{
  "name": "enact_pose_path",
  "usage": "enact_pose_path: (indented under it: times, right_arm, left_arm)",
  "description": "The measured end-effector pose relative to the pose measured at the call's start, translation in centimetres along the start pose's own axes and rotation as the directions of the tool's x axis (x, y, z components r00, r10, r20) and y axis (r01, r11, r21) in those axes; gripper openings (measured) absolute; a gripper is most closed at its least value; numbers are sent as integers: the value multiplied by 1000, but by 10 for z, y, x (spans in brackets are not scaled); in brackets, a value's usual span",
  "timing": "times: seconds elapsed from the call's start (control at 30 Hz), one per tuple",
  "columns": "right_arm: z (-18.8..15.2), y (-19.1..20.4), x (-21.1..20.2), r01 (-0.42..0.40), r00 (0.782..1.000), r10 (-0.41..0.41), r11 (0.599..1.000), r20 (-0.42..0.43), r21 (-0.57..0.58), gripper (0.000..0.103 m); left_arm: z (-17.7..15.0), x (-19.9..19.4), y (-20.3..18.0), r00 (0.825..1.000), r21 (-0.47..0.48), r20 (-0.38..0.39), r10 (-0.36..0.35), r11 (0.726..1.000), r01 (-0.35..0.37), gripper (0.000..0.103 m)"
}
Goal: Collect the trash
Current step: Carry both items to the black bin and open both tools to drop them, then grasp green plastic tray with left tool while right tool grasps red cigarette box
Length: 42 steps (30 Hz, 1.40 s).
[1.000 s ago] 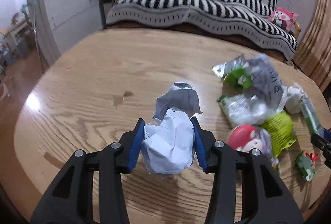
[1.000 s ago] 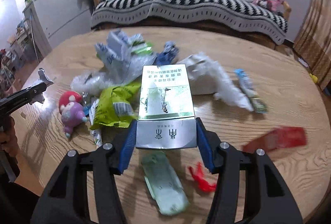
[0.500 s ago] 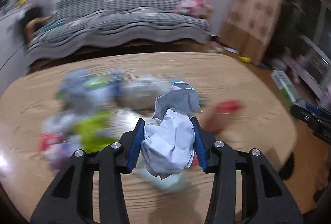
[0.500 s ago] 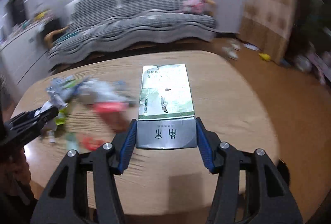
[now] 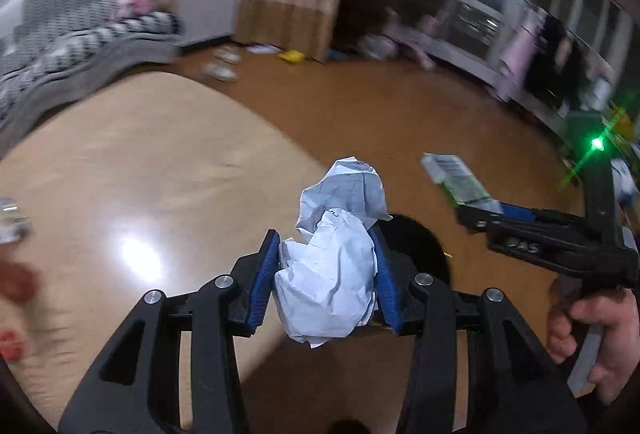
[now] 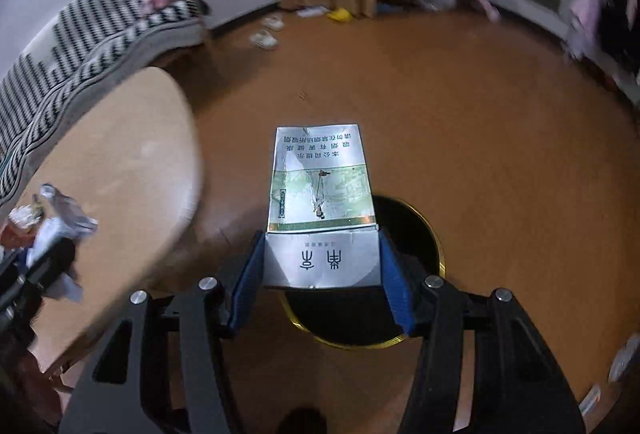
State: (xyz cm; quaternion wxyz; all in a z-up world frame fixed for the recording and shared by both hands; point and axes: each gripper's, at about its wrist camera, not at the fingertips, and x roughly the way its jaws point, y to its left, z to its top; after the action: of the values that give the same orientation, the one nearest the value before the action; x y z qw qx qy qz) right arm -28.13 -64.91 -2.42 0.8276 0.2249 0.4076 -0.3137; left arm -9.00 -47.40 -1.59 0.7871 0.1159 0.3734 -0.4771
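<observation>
Left wrist view: left gripper (image 5: pixel 326 274), jaws pinching a crumpled white paper ball (image 5: pixel 334 266), above the round dark bin (image 5: pixel 420 246) on the floor, past the tan wooden surface (image 5: pixel 140 173) at 9 o'clock.

Right wrist view: right gripper (image 6: pixel 322 274), jaws clamping a flattened silver-green cigarette pack (image 6: pixel 322 209) over the bin mouth. Carrying step; next, probably centring over the opening and releasing.

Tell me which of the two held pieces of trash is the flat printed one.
The flattened cigarette pack in the right gripper; the left gripper holds a crumpled paper ball.
</observation>
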Motion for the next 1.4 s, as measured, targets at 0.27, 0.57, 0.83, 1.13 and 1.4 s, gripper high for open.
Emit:
enact_pose_path:
  times: [0.27, 0.57, 0.83, 1.13, 1.4]
  right_arm:
    - [-21, -65, 51, 4, 989, 6, 998, -145, 64, 54]
    - [-16, -83, 61, 0, 989, 18, 993, -150, 121, 54]
    - [-5, -80, 75, 10, 989, 11, 990, -149, 141, 55]
    - [-1, -74, 77, 6, 987, 14, 992, -160, 125, 71]
    - [6, -61, 46, -4, 997, 14, 991, -75, 133, 79]
  left_arm:
    - [-10, 101, -66, 988, 91, -142, -63, 993, 77, 44]
    - [-15, 158, -81, 971, 104, -227, -71, 990, 97, 48]
    - [-12, 162, -82, 972, 110, -221, -84, 988, 110, 70]
    - [-9, 143, -89, 978, 113, -190, -88, 987, 111, 80]
    - [-3, 102, -82, 983, 105, -151, -107, 987, 124, 82]
